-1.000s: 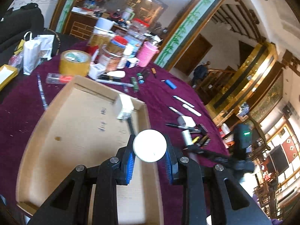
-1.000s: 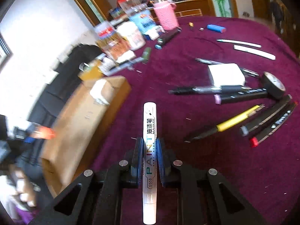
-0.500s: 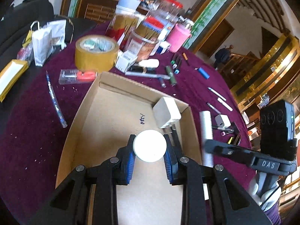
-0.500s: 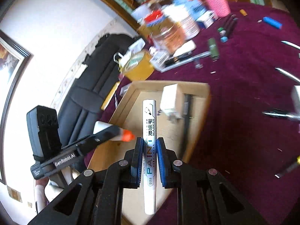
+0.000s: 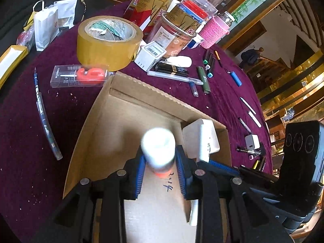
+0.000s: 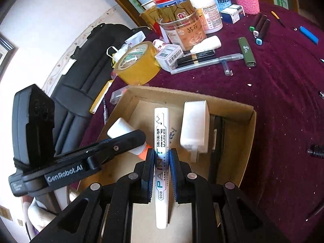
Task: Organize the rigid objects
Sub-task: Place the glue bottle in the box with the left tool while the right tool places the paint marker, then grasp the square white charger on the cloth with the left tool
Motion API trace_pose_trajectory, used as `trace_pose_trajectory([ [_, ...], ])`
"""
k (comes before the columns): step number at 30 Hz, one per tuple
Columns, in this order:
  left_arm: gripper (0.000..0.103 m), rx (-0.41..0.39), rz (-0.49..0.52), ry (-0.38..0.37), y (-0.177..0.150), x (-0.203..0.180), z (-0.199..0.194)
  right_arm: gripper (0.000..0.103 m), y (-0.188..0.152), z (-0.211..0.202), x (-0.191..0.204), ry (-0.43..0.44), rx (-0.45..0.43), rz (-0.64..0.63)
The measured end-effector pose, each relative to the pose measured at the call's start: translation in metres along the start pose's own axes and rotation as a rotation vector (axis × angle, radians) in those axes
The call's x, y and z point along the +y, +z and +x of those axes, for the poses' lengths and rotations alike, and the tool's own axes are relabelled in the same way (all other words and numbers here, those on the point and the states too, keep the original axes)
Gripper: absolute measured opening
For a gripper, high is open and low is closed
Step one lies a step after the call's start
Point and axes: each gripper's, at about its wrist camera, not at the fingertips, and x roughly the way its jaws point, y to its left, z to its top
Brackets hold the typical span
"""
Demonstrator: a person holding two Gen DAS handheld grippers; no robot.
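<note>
On the left, the left gripper (image 5: 159, 160) was held over the cardboard box (image 5: 141, 93); its jaws had just been opening, and the white tube with the orange cap (image 5: 158, 147) was seen between the blue pads (image 5: 140, 174), blurred, so whether the pads still pressed it could not be told; its long axis was pointed down and cap-first toward the box floor. Further right, the right gripper (image 6: 161, 168) was clamped on the white paint marker (image 6: 161, 141), whose length was laid along the fingers, above the same box; this hand was judged equally near the drop. Inside the box a white charger (image 6: 194, 127) and a black pen (image 6: 217, 133) were already lying by the right wall; loose pens (image 5: 204, 79) were left on the purple cloth (image 5: 24, 121).
</note>
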Motion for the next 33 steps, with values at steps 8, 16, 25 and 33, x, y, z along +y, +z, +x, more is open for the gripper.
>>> trace_pose_trajectory([
  [8,0.069,-0.054,-0.057,-0.052,0.001,0.005,-0.013,0.020,0.006,-0.003,-0.009,0.016,-0.027,0.031],
  [16,0.074,-0.134,-0.030,-0.055,-0.015,-0.017,-0.046,0.055,-0.007,-0.071,-0.025,0.024,-0.192,0.009],
  [25,0.082,-0.152,0.086,-0.161,-0.051,-0.093,-0.063,0.060,-0.044,-0.130,-0.087,-0.024,-0.295,0.089],
  [33,0.083,-0.077,0.216,-0.243,-0.108,-0.162,-0.041,0.060,-0.063,-0.177,-0.179,-0.155,-0.379,0.231],
])
